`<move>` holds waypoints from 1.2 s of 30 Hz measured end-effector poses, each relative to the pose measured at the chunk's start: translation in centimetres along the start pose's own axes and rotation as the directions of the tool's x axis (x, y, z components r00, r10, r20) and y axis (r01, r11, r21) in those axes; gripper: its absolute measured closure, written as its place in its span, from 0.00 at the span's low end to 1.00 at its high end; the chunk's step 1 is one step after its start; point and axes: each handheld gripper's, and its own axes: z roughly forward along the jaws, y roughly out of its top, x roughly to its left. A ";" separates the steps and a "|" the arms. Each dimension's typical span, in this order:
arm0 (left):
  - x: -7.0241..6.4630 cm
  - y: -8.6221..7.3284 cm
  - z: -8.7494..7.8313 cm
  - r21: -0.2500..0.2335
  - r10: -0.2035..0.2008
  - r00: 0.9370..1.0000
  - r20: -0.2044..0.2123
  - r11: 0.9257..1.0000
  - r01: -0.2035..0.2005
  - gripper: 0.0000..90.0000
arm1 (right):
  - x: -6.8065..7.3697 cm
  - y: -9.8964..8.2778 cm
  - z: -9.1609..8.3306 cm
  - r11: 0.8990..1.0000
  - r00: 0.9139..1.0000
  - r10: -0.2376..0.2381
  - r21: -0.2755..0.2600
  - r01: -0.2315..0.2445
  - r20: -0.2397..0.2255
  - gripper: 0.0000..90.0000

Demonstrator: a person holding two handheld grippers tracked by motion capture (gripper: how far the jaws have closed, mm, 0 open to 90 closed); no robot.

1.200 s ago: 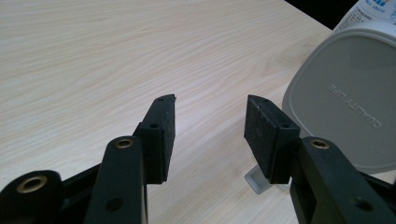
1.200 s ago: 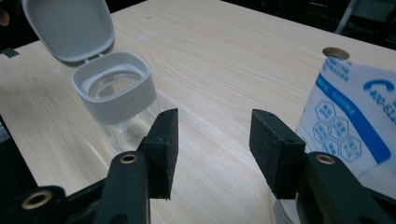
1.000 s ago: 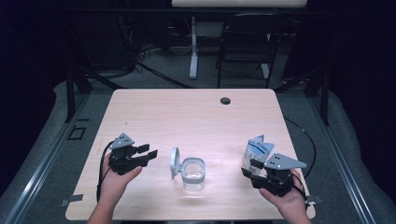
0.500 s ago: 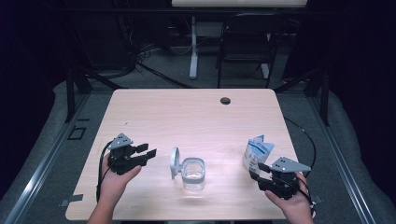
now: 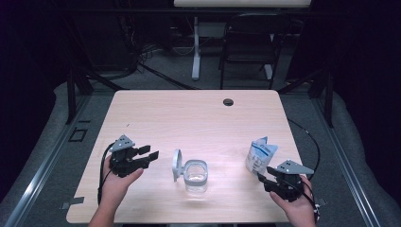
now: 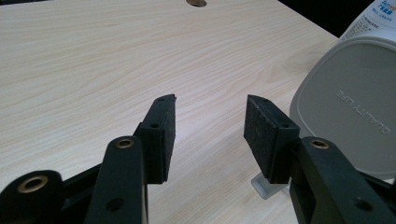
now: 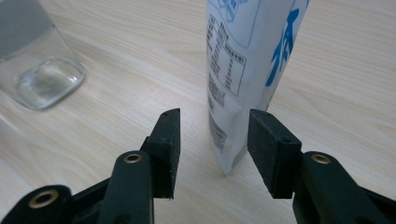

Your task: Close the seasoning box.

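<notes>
Since a second ago, our right gripper (image 5: 265, 175) has sunk toward the tabletop (image 5: 198, 118) and come in low behind the pouch (image 5: 260, 153), while our left gripper (image 5: 150, 156) has kept its place; the pouch, jar (image 5: 195, 173) and lid (image 5: 176, 164) have not shifted.

From the high view, the pouch stands upright at about four o'clock on the tabletop, just at eleven o'clock of our right gripper. The glass jar sits near six o'clock, its grey lid propped on edge against its nine-o'clock side, with our left gripper just beyond the lid.

In the left gripper view, our jaws stand well apart and hold nothing; the lid (image 6: 350, 102) rises at three o'clock, apart from the pads.

In the right gripper view, the jaws gape about as wide as the pouch (image 7: 247, 70) is thick, its lower edge just ahead of the gap, nothing touching yet. We judge it a light, soft film bag, slippery and easily crushed or tipped, so we would pinch it at mid-height across its flat faces, gently.
</notes>
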 end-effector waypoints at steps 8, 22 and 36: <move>0.1 0.0 -0.1 -0.006 -0.002 1.000 -0.007 1.000 0.002 0.60 | -0.2 -0.4 0.5 0.999 1.000 0.013 0.036 -0.013 0.005 0.62; 0.1 0.0 -0.1 -0.007 0.000 1.000 -0.011 1.000 0.000 0.60 | -0.4 -1.1 2.5 0.999 0.998 0.033 0.030 -0.035 0.056 0.53; 0.3 -0.2 -0.1 -0.002 -0.005 1.000 -0.016 1.000 0.005 0.60 | -0.6 -0.7 4.5 0.998 0.994 0.059 -0.001 -0.059 0.092 0.48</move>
